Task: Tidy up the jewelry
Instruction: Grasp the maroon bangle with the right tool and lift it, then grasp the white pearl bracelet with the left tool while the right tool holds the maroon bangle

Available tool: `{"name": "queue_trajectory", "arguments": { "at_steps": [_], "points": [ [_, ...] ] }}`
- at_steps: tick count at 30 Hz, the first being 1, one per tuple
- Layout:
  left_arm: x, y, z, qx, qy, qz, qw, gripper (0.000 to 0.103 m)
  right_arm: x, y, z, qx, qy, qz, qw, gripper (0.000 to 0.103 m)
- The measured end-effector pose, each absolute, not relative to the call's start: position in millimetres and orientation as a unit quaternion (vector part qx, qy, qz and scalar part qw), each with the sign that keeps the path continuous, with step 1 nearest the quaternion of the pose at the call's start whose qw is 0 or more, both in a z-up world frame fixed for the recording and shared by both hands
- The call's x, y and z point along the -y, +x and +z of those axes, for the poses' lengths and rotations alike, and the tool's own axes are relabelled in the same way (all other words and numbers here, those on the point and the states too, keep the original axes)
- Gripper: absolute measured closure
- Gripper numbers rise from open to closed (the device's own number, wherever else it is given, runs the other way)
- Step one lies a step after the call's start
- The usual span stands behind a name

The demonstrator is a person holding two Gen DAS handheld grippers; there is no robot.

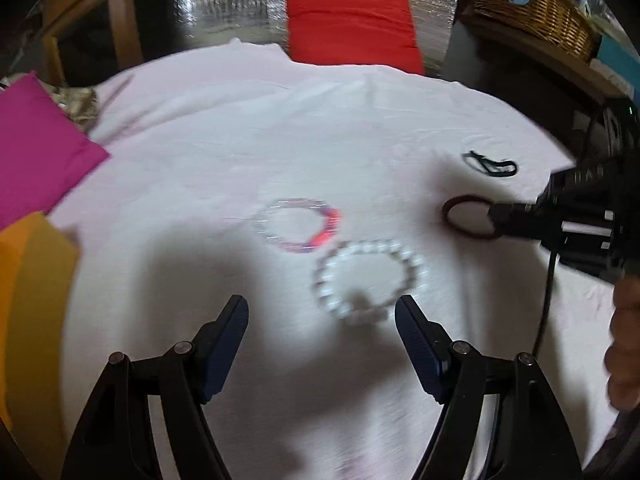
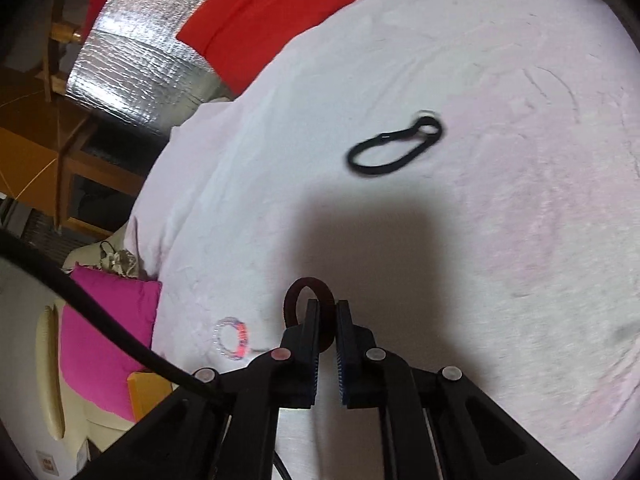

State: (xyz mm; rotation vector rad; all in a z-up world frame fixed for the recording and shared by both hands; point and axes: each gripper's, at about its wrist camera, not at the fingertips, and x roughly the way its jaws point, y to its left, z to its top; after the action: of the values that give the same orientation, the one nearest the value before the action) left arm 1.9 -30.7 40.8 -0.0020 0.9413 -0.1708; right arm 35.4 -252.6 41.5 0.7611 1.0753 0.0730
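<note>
1. The right gripper (image 2: 328,312) is clenched on a dark brown hair tie (image 2: 309,312), its two fingers pinching one side of the loop; the rest of the loop sticks out past the fingertips just above the white cloth (image 2: 480,240).
2. From the left wrist view, the same hair tie (image 1: 466,216) shows at the tip of the right gripper (image 1: 494,216), which reaches in from the right edge with a hand (image 1: 626,340) behind it.
3. The left gripper (image 1: 322,312) is released, its fingers spread wide with nothing between them, above the cloth (image 1: 200,140).
4. A white beaded bracelet (image 1: 368,280) lies on the cloth just ahead of the left gripper's fingertips.
5. A clear beaded bracelet with pink and purple beads (image 1: 300,224) lies just beyond it, the two nearly touching.
6. A black cord loop with a small ring (image 2: 394,148) lies further out on the cloth, apart from the rest.
7. A red cushion (image 1: 348,24) sits at the cloth's far edge, a magenta cushion (image 1: 36,148) at its left.
</note>
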Motion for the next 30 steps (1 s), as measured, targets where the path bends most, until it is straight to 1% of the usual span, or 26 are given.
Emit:
{"name": "queue_trajectory", "arguments": {
  "at_steps": [3, 6, 12, 13, 15, 16, 17, 18, 28, 30],
  "points": [
    [41, 5, 39, -0.457, -0.019, -0.101, 0.883, 0.027, 264, 31, 36, -0.509, 0.351, 0.030, 0.786, 0.095],
    [54, 9, 33, -0.468, -0.015, -0.111, 0.877, 0.026, 273, 29, 32, -0.511, 0.357, 0.037, 0.781, 0.095],
    [48, 17, 22, -0.481, -0.054, -0.111, 0.868, 0.027, 279, 26, 30, -0.511, 0.362, 0.045, 0.779, 0.095],
    [46, 18, 22, -0.480, -0.057, -0.112, 0.868, 0.030, 278, 26, 30, -0.511, 0.360, 0.045, 0.780, 0.095],
    [43, 16, 23, -0.473, -0.062, -0.117, 0.871, 0.057, 277, 25, 31, -0.510, 0.356, 0.045, 0.782, 0.095],
    [42, 15, 24, -0.469, -0.063, -0.120, 0.873, 0.063, 277, 24, 30, -0.510, 0.355, 0.044, 0.783, 0.095],
    [41, 13, 25, -0.466, -0.061, -0.122, 0.874, 0.078, 276, 23, 31, -0.510, 0.353, 0.044, 0.783, 0.095],
    [41, 11, 27, -0.464, -0.057, -0.122, 0.876, 0.084, 276, 23, 31, -0.509, 0.351, 0.043, 0.785, 0.095],
    [27, -7, 49, -0.444, -0.065, -0.126, 0.885, 0.085, 265, 15, 43, -0.494, 0.348, 0.056, 0.795, 0.095],
    [20, -10, 55, -0.437, -0.067, -0.121, 0.889, 0.103, 261, 13, 47, -0.489, 0.347, 0.061, 0.798, 0.095]
  ]
}}
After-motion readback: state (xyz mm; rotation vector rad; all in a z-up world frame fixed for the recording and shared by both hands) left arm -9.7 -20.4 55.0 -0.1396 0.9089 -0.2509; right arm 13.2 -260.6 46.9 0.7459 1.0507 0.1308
